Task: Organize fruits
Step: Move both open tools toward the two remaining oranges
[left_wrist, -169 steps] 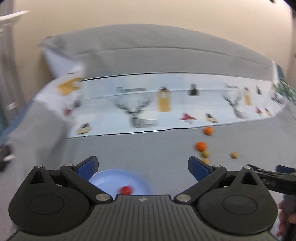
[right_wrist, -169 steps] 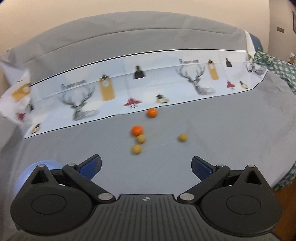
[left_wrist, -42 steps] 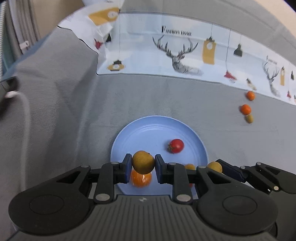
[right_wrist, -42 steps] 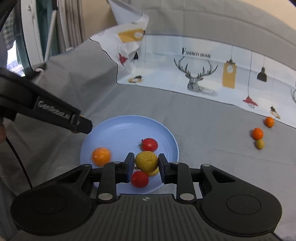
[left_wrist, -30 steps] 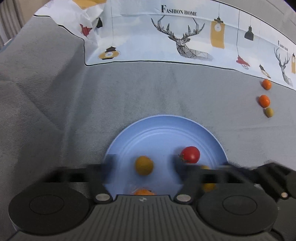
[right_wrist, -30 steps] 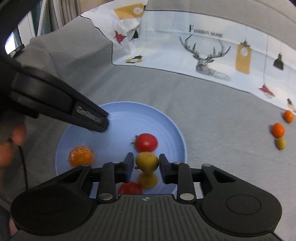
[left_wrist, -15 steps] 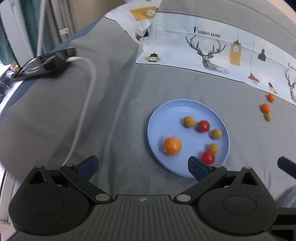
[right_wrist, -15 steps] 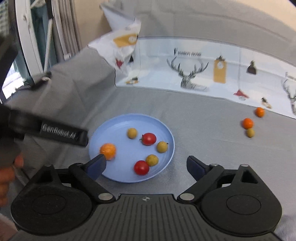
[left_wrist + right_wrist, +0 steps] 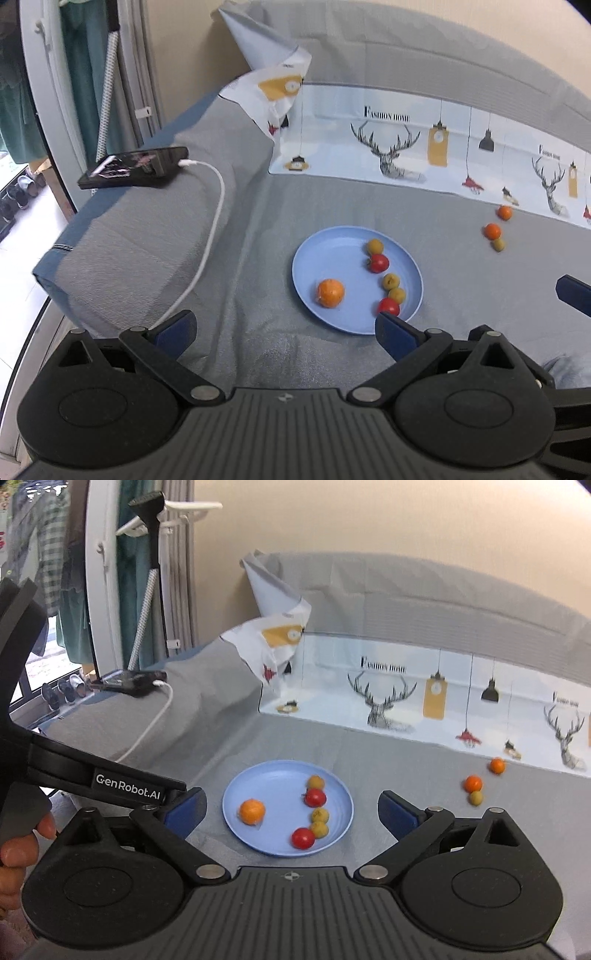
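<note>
We see the plate [image 9: 334,254], pale blue, lying on the grey cover [image 9: 258,229] near the middle of the left-wrist frame. It holds six fruits: an orange [image 9: 330,292] on its near left part, a tomato [image 9: 378,263] with a yellow fruit [image 9: 375,246] touching it at the far side, two more yellow fruits [image 9: 393,288] close together on the right, and a second tomato [image 9: 388,306] at the near right rim.

Three loose fruits [image 9: 493,232], two orange and one yellow-green, lie well apart from the plate toward the right edge, by the printed cloth [image 9: 424,147].

Our left gripper [image 9: 284,330] stands spread wide with nothing between its pads. Our right gripper [image 9: 291,806] has just been opening further, and its pads also bracket nothing.

A phone [image 9: 133,171] with a white cable [image 9: 212,229] sits at the upper left.
</note>
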`<state>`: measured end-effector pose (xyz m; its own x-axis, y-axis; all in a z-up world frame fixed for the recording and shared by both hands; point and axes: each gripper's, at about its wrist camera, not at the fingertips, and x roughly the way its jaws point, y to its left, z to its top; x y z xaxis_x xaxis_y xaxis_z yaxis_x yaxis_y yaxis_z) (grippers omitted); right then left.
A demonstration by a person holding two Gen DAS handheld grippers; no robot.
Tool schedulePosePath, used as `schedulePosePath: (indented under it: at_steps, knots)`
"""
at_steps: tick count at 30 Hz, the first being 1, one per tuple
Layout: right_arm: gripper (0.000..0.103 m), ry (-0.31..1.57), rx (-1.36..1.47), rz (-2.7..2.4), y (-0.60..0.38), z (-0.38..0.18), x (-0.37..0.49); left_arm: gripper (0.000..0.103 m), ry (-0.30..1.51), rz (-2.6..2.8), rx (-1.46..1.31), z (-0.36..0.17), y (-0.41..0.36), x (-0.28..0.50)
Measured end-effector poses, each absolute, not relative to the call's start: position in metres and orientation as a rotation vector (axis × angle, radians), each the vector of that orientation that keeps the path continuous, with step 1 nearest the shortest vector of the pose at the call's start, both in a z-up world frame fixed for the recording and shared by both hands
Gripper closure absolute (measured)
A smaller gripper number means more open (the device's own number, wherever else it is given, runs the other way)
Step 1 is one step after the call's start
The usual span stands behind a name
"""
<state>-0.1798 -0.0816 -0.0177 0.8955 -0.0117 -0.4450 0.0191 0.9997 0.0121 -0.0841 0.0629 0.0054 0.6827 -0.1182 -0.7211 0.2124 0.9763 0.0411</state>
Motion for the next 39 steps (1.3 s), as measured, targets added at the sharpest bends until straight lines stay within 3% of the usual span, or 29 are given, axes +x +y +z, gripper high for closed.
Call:
schedulePosePath:
  at_steps: [12, 22, 31, 39]
  knots:
    - [0.002, 0.399, -0.013, -0.012, -0.077, -0.005, -0.205, 0.0, 0.746, -0.189, 0.127, 0.024, 0.065, -0.101]
    - [0.001, 0.433, 0.089, -0.096, -0.131, -0.021, -0.188, 0.0, 0.812, -0.259, 0.238, 0.009, 0.007, -0.073]
    - [0.001, 0.423, 0.119, -0.408, -0.304, -0.048, -0.13, 0.0, 0.963, -0.51, 0.221, -0.013, -0.163, 0.026]
    - [0.001, 0.555, 0.29, -0.498, -0.49, -0.131, -0.02, 0.0, 1.146, -0.597, 0.28, -0.107, -0.335, 0.129]
